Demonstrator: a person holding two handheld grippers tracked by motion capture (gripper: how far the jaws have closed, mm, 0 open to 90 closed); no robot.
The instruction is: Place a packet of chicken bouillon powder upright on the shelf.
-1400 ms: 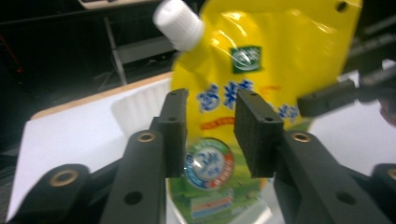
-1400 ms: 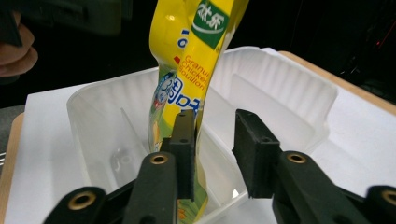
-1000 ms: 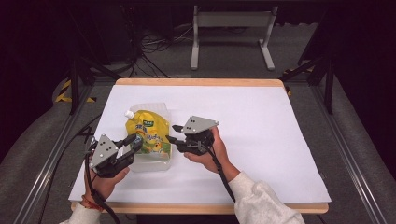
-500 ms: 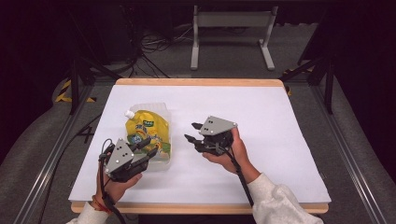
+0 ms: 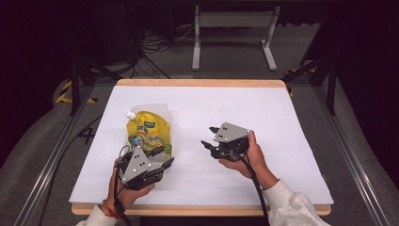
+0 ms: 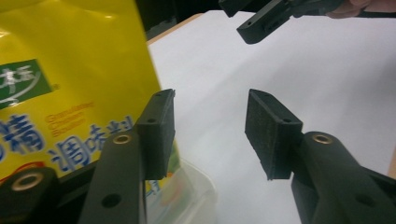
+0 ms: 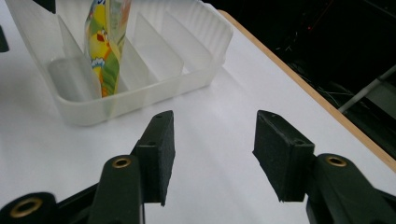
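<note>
White table (image 5: 282,141) bears 1 clear slotted rack (image 7: 187,60); its dividers hold your yellow pouch (image 5: 148,132) upright. Your left gripper (image 5: 160,162) and right gripper (image 5: 209,137) gape empty.

There is one desk (image 5: 282,117) with a white top. On it sits one clear rack (image 7: 187,56) with thin walls, at about 9 o'clock. One yellow pouch (image 5: 147,132) stands in the rack. There are two grippers: one left gripper (image 5: 160,160) and one right gripper (image 5: 210,136). Each has two black jaws, set apart.
</note>
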